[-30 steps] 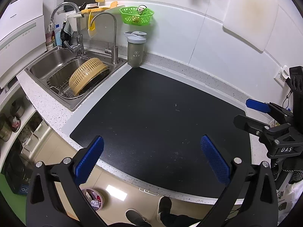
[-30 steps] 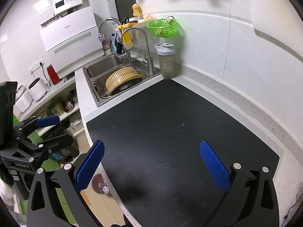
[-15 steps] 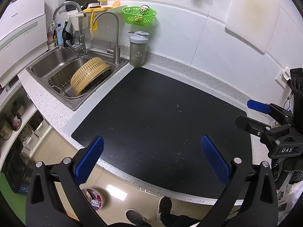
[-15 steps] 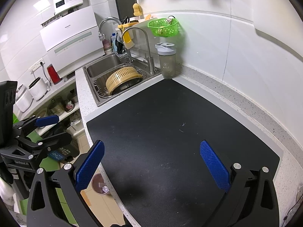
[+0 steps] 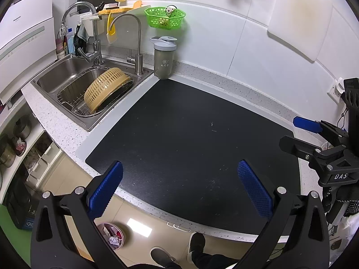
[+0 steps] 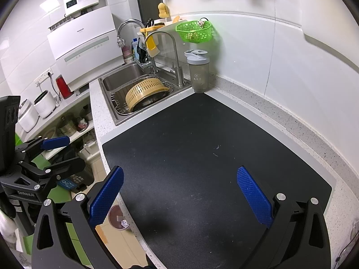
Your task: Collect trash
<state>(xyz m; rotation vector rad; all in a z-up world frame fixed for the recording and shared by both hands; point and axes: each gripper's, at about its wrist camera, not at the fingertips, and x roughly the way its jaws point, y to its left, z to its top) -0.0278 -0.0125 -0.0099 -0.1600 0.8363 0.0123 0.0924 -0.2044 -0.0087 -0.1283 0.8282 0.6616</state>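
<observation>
My left gripper (image 5: 180, 187) is open and empty above the front edge of the black mat (image 5: 190, 139). My right gripper (image 6: 179, 192) is open and empty above the same black mat (image 6: 202, 168). A small round trash bin (image 5: 111, 237) with scraps in it stands on the floor below the counter; it also shows in the right wrist view (image 6: 117, 218). Two tiny crumbs (image 5: 212, 127) lie on the mat. The right gripper shows at the right edge of the left wrist view (image 5: 298, 132), and the left gripper at the left of the right wrist view (image 6: 58, 152).
A steel sink (image 5: 65, 78) holds a yellow colander (image 5: 105, 89) on a wire rack. A grey shaker bottle (image 5: 163, 58) stands at the wall beside the tap. A green basket (image 5: 165, 18) hangs on the wall. Shelves (image 6: 67, 123) with pots stand left of the counter.
The left gripper has turned slightly, so the sink and bottle sit a little further right in its view. The right gripper has barely moved. Both stay open.
</observation>
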